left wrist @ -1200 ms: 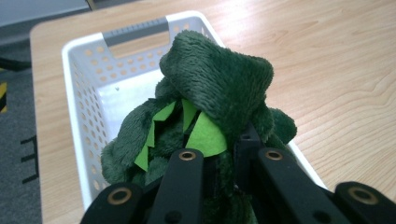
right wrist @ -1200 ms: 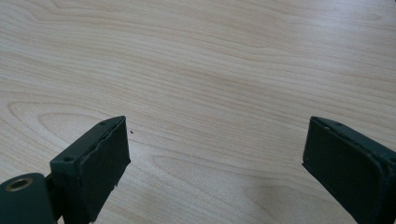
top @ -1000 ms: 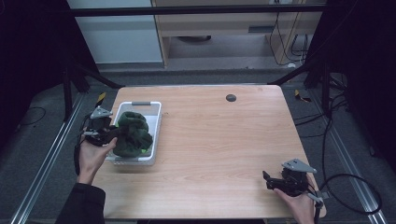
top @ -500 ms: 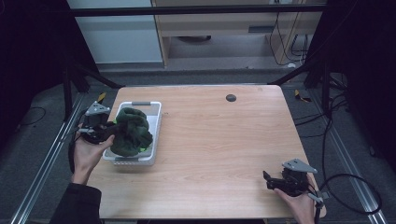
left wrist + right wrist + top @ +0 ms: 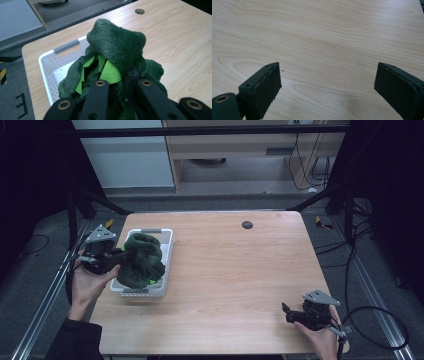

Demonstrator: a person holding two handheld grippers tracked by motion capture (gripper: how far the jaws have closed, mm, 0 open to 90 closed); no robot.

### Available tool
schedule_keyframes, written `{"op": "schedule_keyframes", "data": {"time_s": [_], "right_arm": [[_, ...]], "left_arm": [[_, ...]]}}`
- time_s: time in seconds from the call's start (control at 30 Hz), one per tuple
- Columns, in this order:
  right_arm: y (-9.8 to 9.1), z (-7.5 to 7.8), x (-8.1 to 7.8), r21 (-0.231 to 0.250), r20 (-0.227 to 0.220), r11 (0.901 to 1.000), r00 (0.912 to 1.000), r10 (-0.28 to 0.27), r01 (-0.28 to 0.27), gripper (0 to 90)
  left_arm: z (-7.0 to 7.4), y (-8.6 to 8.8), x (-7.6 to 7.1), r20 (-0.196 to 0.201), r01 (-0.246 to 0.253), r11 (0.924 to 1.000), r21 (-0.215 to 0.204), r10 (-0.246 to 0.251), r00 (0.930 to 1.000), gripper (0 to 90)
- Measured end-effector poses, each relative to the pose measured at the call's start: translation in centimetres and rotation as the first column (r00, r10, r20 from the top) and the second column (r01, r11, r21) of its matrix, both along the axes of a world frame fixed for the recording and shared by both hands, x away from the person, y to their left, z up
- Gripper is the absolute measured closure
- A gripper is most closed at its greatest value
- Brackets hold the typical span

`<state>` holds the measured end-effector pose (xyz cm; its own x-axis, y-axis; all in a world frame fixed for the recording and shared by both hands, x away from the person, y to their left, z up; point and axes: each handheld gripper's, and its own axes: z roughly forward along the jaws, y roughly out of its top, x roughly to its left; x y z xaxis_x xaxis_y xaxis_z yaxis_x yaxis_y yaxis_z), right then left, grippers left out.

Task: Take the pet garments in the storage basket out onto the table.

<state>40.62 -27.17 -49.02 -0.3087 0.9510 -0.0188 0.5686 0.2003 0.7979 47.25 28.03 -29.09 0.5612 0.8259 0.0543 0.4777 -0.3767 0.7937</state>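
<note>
A dark green plush toy [image 5: 141, 260] with bright green felt spikes [image 5: 110, 72] hangs over the white perforated basket [image 5: 166, 251] at the table's left side. My left gripper [image 5: 116, 257] is shut on the toy's lower part, and its black jaws press into the fur in the left gripper view [image 5: 120, 86]. Part of the basket's inside [image 5: 56, 66] shows behind the toy. My right gripper [image 5: 286, 312] rests low near the table's front right corner, open, its two pads [image 5: 265, 86] wide apart over bare wood.
The wooden table [image 5: 235, 270] has a round cable hole [image 5: 247, 224] near its far edge. Dark frame posts and cables stand around the table, and a cabinet is behind it. The basket sits close to the table's left edge.
My left gripper has lifted the plush toy up from the basket and drawn slightly toward the far left. The right gripper has stayed in place.
</note>
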Motion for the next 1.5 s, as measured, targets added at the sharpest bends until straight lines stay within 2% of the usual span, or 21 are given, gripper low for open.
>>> {"op": "schedule_keyframes", "data": {"time_s": [0.47, 0.6, 0.7, 1.07, 1.23, 1.5], "right_arm": [[-0.1, 0.1, 0.0, 0.004, 0.005, 1.0, 1.0, -0.002, 0.002, 6.9], [-0.1, 0.1, 0.0, 0.005, 0.006, 1.0, 1.0, -0.002, 0.002, 6.9], [-0.2, 0.1, 0.0, 0.005, 0.006, 1.0, 1.0, -0.002, 0.002, 6.9], [-0.2, 0.1, 0.0, 0.015, 0.002, 0.9999, 1.0, -0.003, 0.003, 6.9], [-0.3, 0.2, 0.0, 0.011, 0.012, 0.9999, 0.9999, -0.004, 0.004, 7.0], [-0.3, 0.2, 0.0, 0.009, 0.013, 1.0, 0.9999, -0.003, 0.003, 7.2]], "left_arm": [[1.1, -1.6, -0.4, -0.017, 0.066, 0.9978, 0.007, -0.066, 0.9977, 84.3], [1.4, -2.5, -0.5, -0.024, 0.101, 0.9941, 0.039, -0.1, 0.9947, 84.3], [1.6, -3.2, -0.6, -0.026, 0.123, 0.9917, 0.038, -0.122, 0.9922, 84.2], [1.9, -5.7, -0.8, -0.063, 0.209, 0.9736, 0.091, -0.204, 0.9769, 84.2], [1.8, -6.8, -0.8, -0.07, 0.236, 0.9672, 0.093, -0.23, 0.9706, 84.3], [1.6, -8.5, -0.7, -0.09, 0.281, 0.9522, 0.121, -0.271, 0.9583, 84.2]]}}
